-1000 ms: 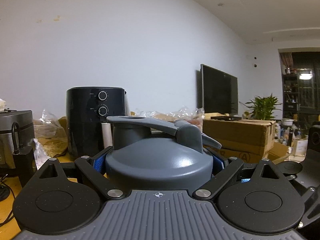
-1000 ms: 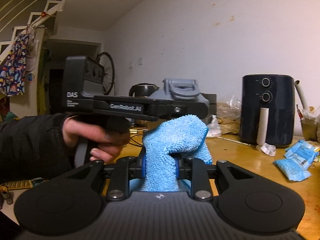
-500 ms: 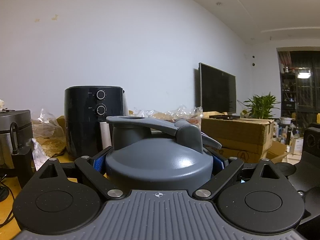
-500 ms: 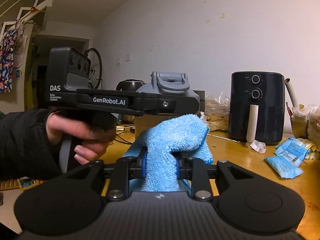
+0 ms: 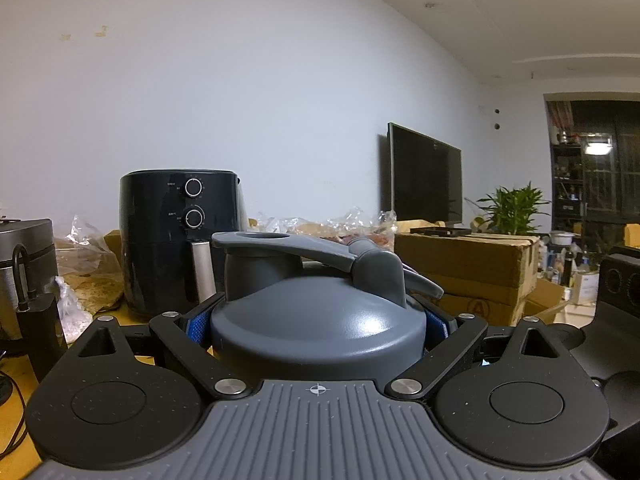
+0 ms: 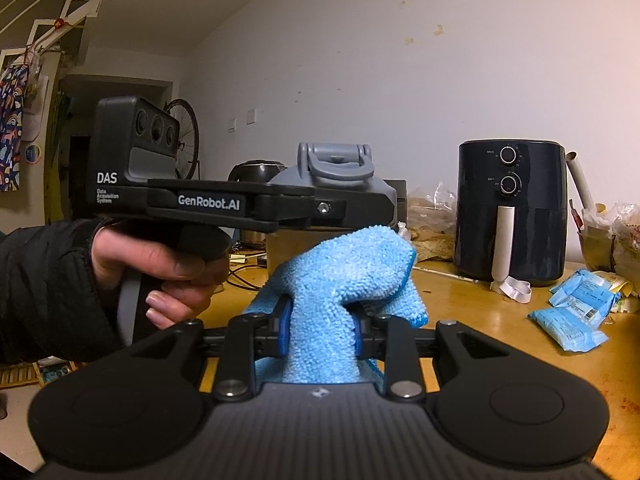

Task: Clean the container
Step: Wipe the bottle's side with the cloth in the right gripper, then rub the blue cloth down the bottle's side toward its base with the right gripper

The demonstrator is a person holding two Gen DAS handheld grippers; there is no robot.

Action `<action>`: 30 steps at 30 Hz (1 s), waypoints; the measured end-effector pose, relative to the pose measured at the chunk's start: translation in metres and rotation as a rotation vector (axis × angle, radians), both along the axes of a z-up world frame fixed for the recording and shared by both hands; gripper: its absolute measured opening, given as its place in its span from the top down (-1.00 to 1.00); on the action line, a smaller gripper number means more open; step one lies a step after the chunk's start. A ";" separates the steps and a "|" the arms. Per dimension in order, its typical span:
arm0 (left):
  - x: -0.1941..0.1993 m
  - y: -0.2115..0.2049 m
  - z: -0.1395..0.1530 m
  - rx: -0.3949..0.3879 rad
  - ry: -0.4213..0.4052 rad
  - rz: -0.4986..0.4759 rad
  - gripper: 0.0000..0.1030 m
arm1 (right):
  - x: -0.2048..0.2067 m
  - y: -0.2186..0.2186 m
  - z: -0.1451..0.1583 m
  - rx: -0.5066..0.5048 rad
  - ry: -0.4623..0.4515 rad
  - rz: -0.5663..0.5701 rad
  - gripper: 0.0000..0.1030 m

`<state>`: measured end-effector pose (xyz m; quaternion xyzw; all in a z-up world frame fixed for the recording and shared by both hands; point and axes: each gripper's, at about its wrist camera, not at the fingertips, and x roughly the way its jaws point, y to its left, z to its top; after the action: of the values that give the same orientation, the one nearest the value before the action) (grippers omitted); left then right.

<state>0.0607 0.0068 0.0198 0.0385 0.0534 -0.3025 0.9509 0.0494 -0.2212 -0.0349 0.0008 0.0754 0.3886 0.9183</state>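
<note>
The left gripper [image 5: 318, 322] clamps its blue pads on both sides of the grey container [image 5: 316, 320], which it holds upright above the wooden table [image 6: 492, 316], in front of and left of the black air fryer [image 6: 512, 212] in the right wrist view. The right gripper [image 6: 320, 332], just in front of the container, has a blue cloth [image 6: 340, 284] bunched between its pads, which still press the cloth though the jaws have just been opening. A hand [image 6: 160, 264] in a dark sleeve grips the left gripper's handle.
</note>
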 end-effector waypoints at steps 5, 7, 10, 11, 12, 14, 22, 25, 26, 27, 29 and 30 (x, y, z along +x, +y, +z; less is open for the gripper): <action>0.000 0.000 -0.001 0.003 0.000 -0.001 -0.85 | 0.000 0.003 0.004 -0.022 0.008 -0.012 0.37; 0.000 0.000 0.000 0.006 0.002 -0.001 -0.85 | -0.001 0.004 0.005 -0.027 0.013 -0.015 0.42; 0.001 -0.001 0.000 0.008 0.003 -0.002 -0.85 | 0.000 0.005 0.006 -0.031 0.021 -0.016 0.48; 0.001 -0.001 0.000 0.009 0.003 -0.002 -0.85 | 0.000 0.005 0.006 -0.034 0.025 -0.017 0.50; 0.001 -0.001 0.000 0.009 0.003 -0.002 -0.85 | 0.000 0.005 0.006 -0.037 0.030 -0.017 0.52; 0.001 -0.001 0.000 0.009 0.002 -0.002 -0.85 | 0.000 0.006 0.007 -0.046 0.039 -0.020 0.54; 0.001 -0.001 0.000 0.009 0.006 -0.002 -0.85 | -0.001 0.016 0.012 -0.128 0.066 -0.037 0.62; 0.001 -0.001 0.000 0.011 0.009 -0.001 -0.85 | -0.002 0.023 0.014 -0.180 0.063 -0.048 0.62; 0.002 -0.001 0.000 0.011 0.010 -0.001 -0.85 | -0.002 0.024 0.014 -0.190 0.067 -0.050 0.62; 0.002 -0.001 0.000 0.011 0.010 -0.001 -0.85 | -0.002 0.025 0.014 -0.198 0.071 -0.052 0.62; 0.002 -0.001 0.000 0.012 0.011 0.000 -0.85 | -0.001 0.028 0.014 -0.211 0.084 -0.055 0.62; 0.002 -0.001 0.000 0.011 0.012 0.001 -0.85 | 0.000 0.028 0.013 -0.217 0.091 -0.055 0.62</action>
<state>0.0625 0.0059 0.0200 0.0420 0.0609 -0.3021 0.9504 0.0497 -0.1928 -0.0223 -0.0787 0.1584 0.3522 0.9190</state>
